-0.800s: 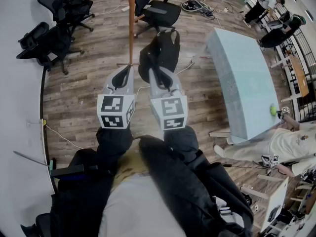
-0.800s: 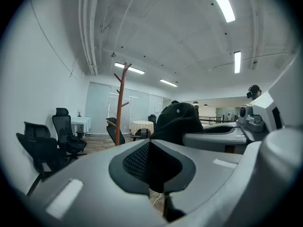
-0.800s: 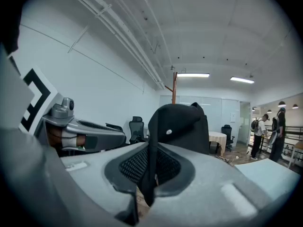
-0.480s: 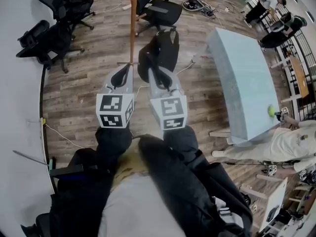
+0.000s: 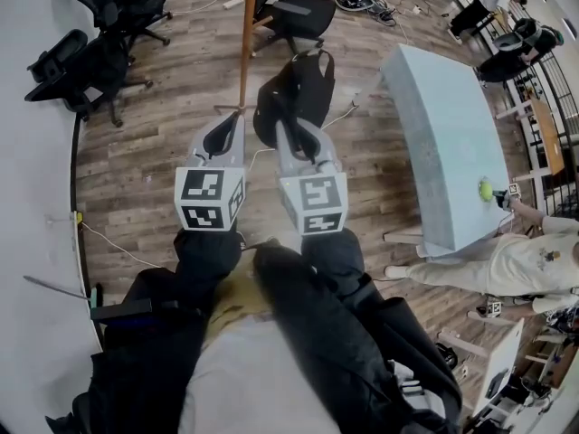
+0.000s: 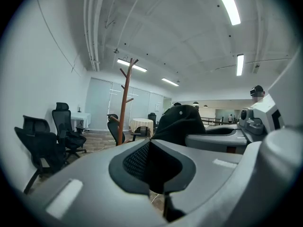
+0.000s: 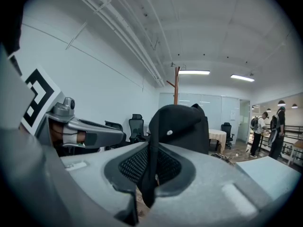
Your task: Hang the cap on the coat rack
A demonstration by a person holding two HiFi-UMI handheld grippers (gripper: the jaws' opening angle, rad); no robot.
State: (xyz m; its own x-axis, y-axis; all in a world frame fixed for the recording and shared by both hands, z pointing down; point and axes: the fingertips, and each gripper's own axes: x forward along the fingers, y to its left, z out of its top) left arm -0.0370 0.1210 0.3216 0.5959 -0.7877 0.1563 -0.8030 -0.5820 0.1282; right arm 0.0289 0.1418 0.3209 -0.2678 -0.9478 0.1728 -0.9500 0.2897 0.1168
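The cap (image 5: 294, 93) is black, the coat rack (image 5: 246, 43) brown.

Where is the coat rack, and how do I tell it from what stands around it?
Find the white wall on the left of the head view, lined with black office chairs. Right of those chairs, just beyond the left gripper, stands the coat rack. It is the only thin brown wooden pole, with short upturned pegs near its top.
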